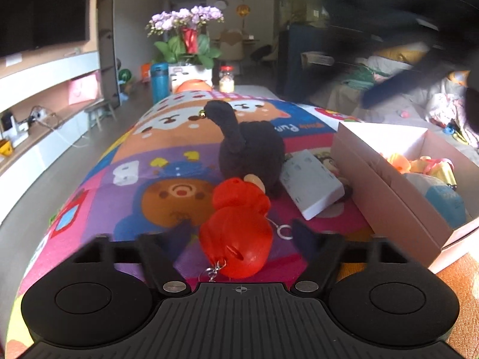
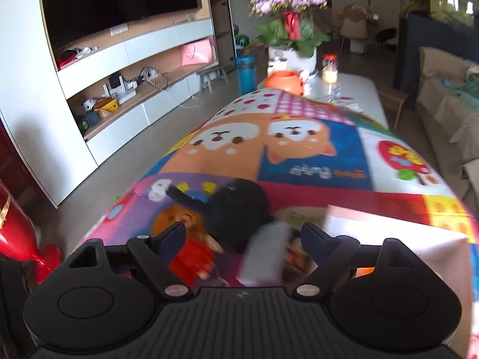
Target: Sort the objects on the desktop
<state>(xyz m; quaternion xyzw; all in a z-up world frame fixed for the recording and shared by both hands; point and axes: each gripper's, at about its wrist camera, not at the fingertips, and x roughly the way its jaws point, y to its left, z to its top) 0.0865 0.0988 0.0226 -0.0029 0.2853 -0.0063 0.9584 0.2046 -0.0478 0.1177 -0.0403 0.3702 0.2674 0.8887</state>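
The left tool [image 1: 236, 239] is standing half spread around the translucent red plastic duck-shaped toy with a metal key ring [image 1: 238, 233]; the toy is lying between the two fingers, but I cannot see the pads pressing on it, so it looks straddled and not yet pinched. It is resting on the bench under a bright cartoon-patterned cloth [image 1: 143, 161], nearest of everything to that tool.

Just beyond the red toy, a black plush bird with a long neck and a small gold bead eye [image 1: 250, 149] is sitting upright, touching the toy's far end. Just to the right of the plush, a flat white rectangular plastic block [image 1: 310, 179] is lying tilted against it. Further right again, an open pale pink cardboard box [image 1: 386, 179] is holding several soft yellow and orange toys and something pale blue, so part of the sorting looks done.

The right tool [image 2: 242, 233] is hanging spread wide above the plush and the white block, with nothing gripped; its picture is blurred.

Well beyond the plush, at the bench's far end, a teal cylindrical bottle [image 1: 159, 82], a pot of pale purple orchids [image 1: 188, 34] and a small clear jar with a red lid [image 1: 226, 78] are standing.

By my judgement, three things are still waiting outside the box: the red toy, the plush and the white block.
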